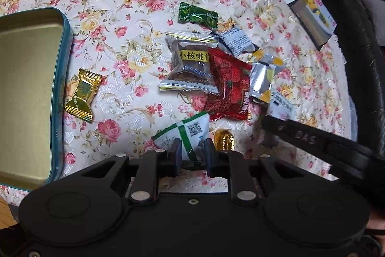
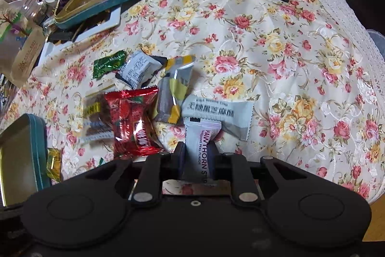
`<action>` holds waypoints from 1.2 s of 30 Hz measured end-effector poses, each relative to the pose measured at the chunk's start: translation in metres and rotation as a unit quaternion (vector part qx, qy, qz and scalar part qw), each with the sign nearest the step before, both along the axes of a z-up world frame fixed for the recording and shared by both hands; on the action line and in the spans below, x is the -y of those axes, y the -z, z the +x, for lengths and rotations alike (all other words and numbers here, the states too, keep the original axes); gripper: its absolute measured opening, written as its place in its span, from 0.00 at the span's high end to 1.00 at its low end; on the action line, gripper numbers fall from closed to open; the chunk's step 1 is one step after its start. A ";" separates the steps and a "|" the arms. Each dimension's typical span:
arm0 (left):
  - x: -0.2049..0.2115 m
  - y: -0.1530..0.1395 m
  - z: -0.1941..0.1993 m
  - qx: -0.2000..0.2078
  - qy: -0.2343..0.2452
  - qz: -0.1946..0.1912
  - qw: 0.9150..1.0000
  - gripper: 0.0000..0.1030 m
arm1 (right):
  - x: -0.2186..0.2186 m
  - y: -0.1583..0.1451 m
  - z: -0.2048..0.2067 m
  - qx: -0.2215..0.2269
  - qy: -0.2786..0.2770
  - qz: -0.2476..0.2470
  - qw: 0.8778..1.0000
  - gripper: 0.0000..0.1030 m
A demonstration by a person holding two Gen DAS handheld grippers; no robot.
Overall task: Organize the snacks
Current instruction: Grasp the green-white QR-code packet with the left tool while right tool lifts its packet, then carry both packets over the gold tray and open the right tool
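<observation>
My right gripper [image 2: 196,155] pinches the hawthorn stick packet [image 2: 201,148] upright, ready for the open tin [image 1: 28,88]. My left gripper [image 1: 192,153] brackets the white-green packet [image 1: 185,134]; pad contact unclear. 6 snacks lie heaped on the surface [image 2: 264,40].

"HAWTHORN" and "TANGERINE PEEL FLAVOR" on the white stick packet [image 2: 201,148], "Black Sesame Crisp" above Chinese characters on the grey-white wrapper [image 2: 221,112] behind it, "小核桃" on the yellow label of the clear walnut packet [image 1: 190,64], a QR code on the green-and-white packet [image 1: 187,134], embossed "DAS" on the right hand-held gripper's finger [image 1: 305,136]
</observation>
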State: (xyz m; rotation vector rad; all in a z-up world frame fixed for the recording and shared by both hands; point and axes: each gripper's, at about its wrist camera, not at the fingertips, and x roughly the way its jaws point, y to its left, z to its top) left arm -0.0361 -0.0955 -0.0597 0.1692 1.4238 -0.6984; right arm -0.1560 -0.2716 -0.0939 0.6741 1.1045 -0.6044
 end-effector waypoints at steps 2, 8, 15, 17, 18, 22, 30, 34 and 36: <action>0.004 0.002 -0.002 0.017 0.004 0.012 1.000 0.57 | -0.002 -0.005 0.002 0.007 -0.003 -0.002 1.000 0.80; 0.013 0.014 -0.007 0.025 0.013 0.031 0.999 0.44 | -0.002 -0.016 -0.001 0.026 -0.006 0.006 1.000 0.80; 0.028 0.020 -0.019 0.039 0.034 0.051 0.997 0.48 | 0.004 -0.022 -0.007 0.041 0.011 0.013 0.999 0.80; 0.026 0.020 -0.015 0.026 0.026 0.045 0.998 0.49 | 0.006 -0.024 -0.008 0.045 0.016 0.014 0.999 0.80; 0.024 0.020 -0.013 0.019 0.020 0.042 0.999 0.50 | 0.007 -0.026 -0.009 0.048 0.017 0.015 0.999 0.80; 0.015 0.012 -0.003 0.008 0.002 0.038 0.999 0.50 | 0.013 -0.034 -0.011 0.062 0.027 0.014 0.998 0.80; -0.014 -0.048 0.023 0.071 -0.028 0.015 0.997 0.50 | 0.017 -0.043 -0.009 0.071 0.046 0.007 0.996 0.80; -0.035 -0.076 0.047 0.130 -0.066 0.024 0.989 0.50 | 0.012 -0.041 -0.003 0.067 0.042 0.006 0.997 0.80; -0.046 -0.085 0.058 0.155 -0.084 0.034 0.984 0.50 | 0.006 -0.041 0.002 0.066 0.037 0.006 0.997 0.80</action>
